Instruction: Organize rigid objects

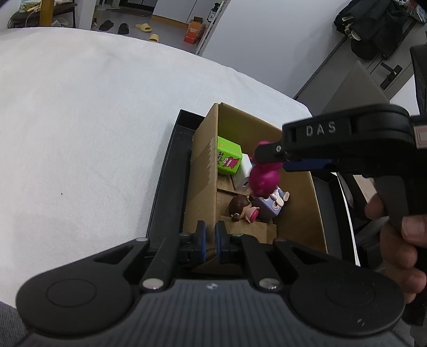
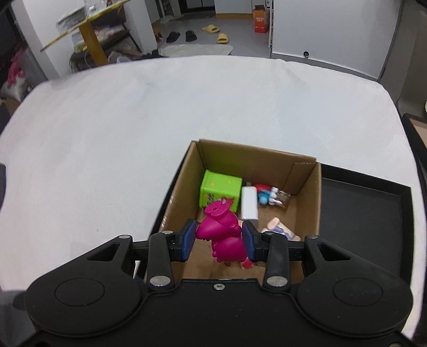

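Note:
My right gripper (image 2: pixel 219 241) is shut on a magenta toy figure (image 2: pixel 223 235) and holds it over the open cardboard box (image 2: pixel 256 156); in the left wrist view the toy (image 1: pixel 264 177) hangs under that gripper (image 1: pixel 269 157). In the box lie a green cube (image 2: pixel 218 190), a white charger (image 2: pixel 249 202), a blue-and-red figure (image 2: pixel 264 194), a brown-haired doll (image 1: pixel 241 208) and a lilac block (image 1: pixel 269 208). My left gripper (image 1: pixel 210 240) is nearly shut and empty, at the box's near edge.
The box sits in a black tray (image 2: pixel 363 213) on a white-covered table (image 2: pixel 133 120). Slippers and an orange carton (image 2: pixel 260 21) lie on the floor beyond. A hand (image 1: pixel 400 240) holds the right gripper's handle.

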